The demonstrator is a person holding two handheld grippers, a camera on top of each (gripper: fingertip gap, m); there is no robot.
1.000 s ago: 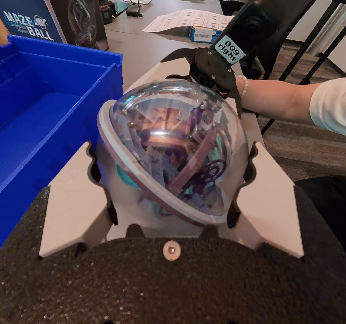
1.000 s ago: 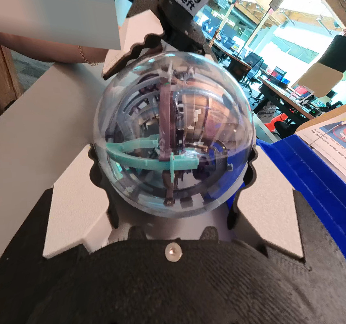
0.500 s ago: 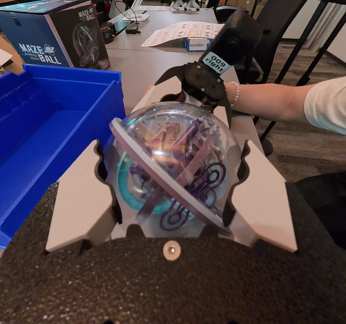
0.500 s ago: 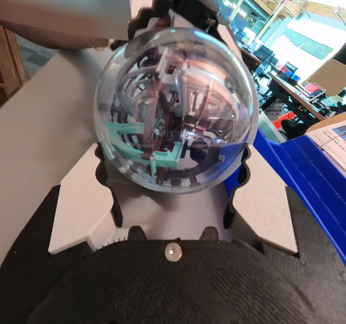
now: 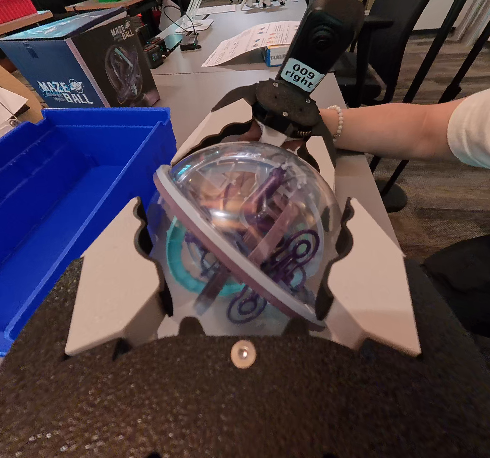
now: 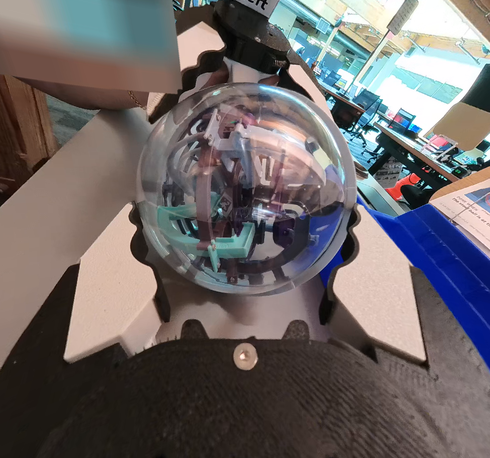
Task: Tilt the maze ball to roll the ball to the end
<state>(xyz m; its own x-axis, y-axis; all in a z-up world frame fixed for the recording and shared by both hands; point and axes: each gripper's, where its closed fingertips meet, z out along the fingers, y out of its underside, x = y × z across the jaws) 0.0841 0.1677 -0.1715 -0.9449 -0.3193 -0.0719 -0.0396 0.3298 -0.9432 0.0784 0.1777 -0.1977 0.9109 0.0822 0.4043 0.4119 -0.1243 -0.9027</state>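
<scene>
My left gripper [image 5: 244,257] has its two pale, wavy-edged fingers [image 5: 116,273] spread wide around the maze ball [image 5: 246,230], the dark scalloped inner edges pressing against the clear shell on both sides, so it is clamped on the sphere. My right gripper [image 6: 244,254] does the same from the opposite side: its fingers [image 6: 106,294] are spread just as far and cup the ball's lower half, touching the shell left and right. Each tool shows in the other's camera, just behind the ball, with its fingers reaching round the far side.

The maze ball hangs between the two tools, lifted clear of the grey table [image 5: 212,93]. In the left wrist view its grey and maroon equator band runs on a steep diagonal, high at the left and low at the right. Inside I see teal, purple and brown tracks; in the right wrist view a small dark ball [image 6: 310,145] sits on a pale track high on the right, though I cannot be sure of it.

Just beside the ball stands an open blue bin [image 5: 66,180]. Farther back on the table are the toy's dark printed box [image 5: 87,61] and a printed sheet [image 5: 254,38]. A person's forearm [image 5: 392,130] with a bead bracelet holds the right tool.
</scene>
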